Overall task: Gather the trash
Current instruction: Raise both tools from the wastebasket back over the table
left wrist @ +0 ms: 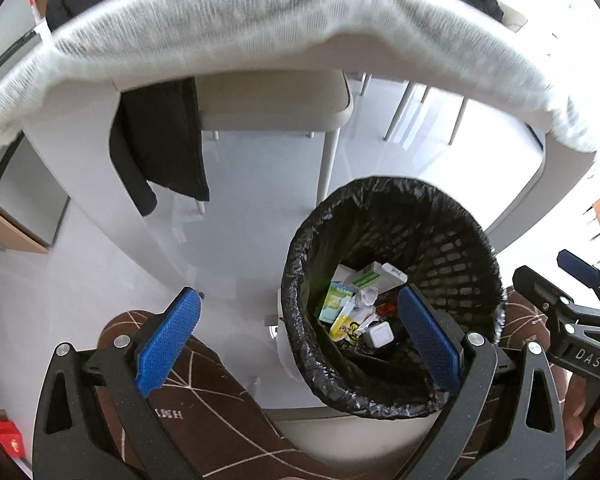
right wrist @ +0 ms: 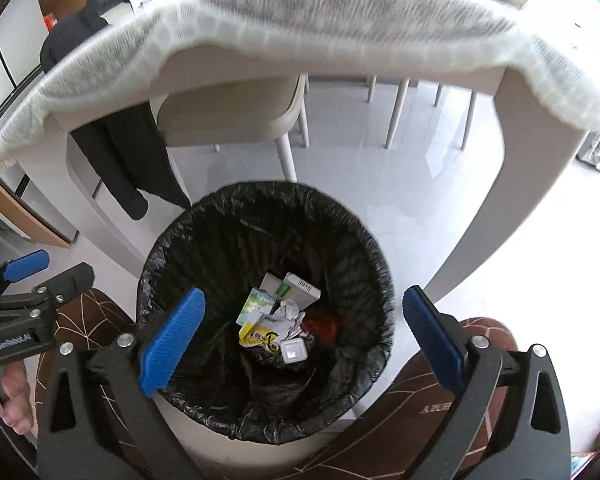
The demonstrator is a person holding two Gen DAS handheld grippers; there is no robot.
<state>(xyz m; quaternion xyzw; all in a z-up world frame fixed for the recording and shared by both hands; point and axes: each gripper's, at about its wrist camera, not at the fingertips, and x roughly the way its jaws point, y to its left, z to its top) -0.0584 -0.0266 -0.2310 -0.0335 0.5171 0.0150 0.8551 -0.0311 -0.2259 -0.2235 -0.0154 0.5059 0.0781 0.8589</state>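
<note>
deep inside the bin (right wrist: 228,420), red trash (right wrist: 320,326) sits half hidden by wrappers (right wrist: 290,316).

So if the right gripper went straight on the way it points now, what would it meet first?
Probably the trash pile at the bottom of the bin. The right gripper, jaws open and empty, points into the bin's mouth; depth is unclear.

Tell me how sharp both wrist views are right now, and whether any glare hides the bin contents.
Left wrist: tablecloth edge smeared by motion blur, window side blown out at right; trash bin contents readable. Right wrist: the cloth is equally blurred, floor glossy with reflections, bin interior dark but the litter is clear. Both show strong fisheye bending.
</note>
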